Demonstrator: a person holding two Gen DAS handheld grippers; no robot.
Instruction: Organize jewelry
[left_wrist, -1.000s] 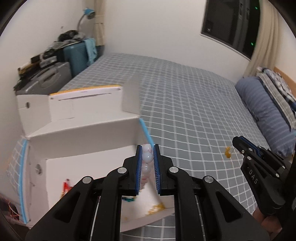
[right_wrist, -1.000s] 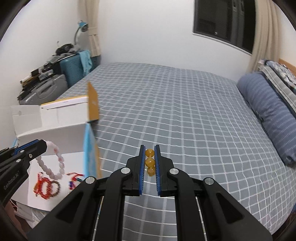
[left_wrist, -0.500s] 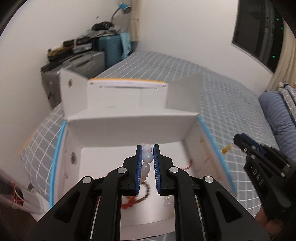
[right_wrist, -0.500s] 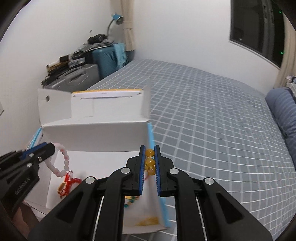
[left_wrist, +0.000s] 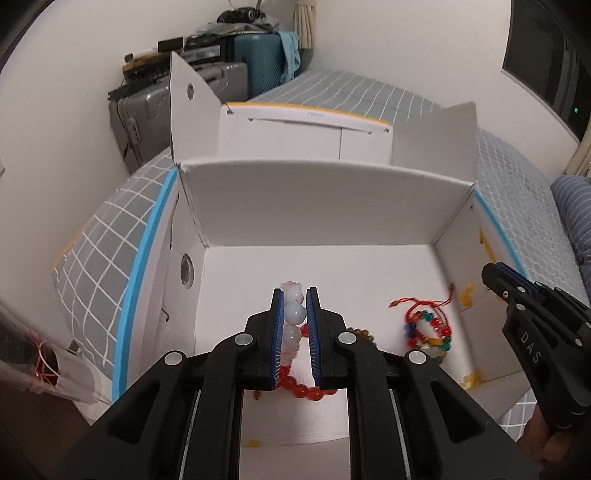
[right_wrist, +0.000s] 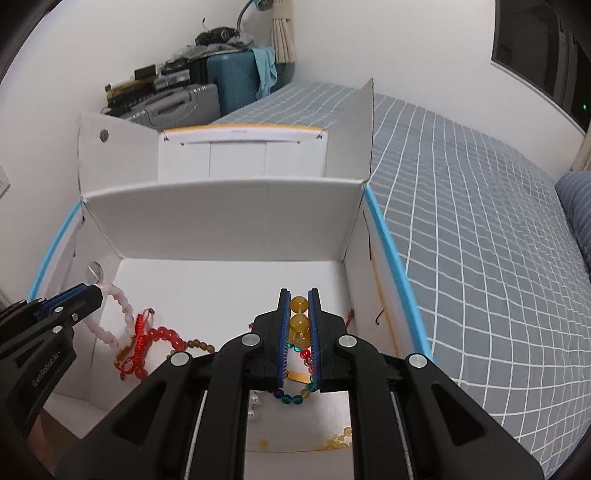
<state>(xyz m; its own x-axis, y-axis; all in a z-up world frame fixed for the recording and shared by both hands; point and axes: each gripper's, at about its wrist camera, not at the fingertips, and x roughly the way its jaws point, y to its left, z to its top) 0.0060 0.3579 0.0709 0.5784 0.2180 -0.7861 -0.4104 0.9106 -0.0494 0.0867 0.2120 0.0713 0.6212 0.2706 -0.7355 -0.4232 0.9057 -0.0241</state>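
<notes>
An open white cardboard box (left_wrist: 317, 206) (right_wrist: 221, 206) with blue edges stands on the bed. My left gripper (left_wrist: 295, 295) is shut on a pale pink bead bracelet (left_wrist: 294, 314), held over the box's left part; it also hangs from that gripper in the right wrist view (right_wrist: 118, 314). My right gripper (right_wrist: 299, 297) is shut on a yellow amber bead bracelet (right_wrist: 298, 317) over the box's right part. Inside lie a red bead bracelet (right_wrist: 166, 336), a multicoloured bead bracelet (left_wrist: 428, 332), a brown one (right_wrist: 199, 345) and red cord pieces.
The grey checked bed cover (right_wrist: 480, 221) stretches right of the box. Suitcases (right_wrist: 221, 88) with clutter stand against the far wall. A striped blue pillow (right_wrist: 576, 206) lies at the right. A clear bag (left_wrist: 37, 373) sits left of the box.
Both grippers have swung left from over the bed to above the open box, each still holding its bracelet. The box's inside and its contents have come into view.
</notes>
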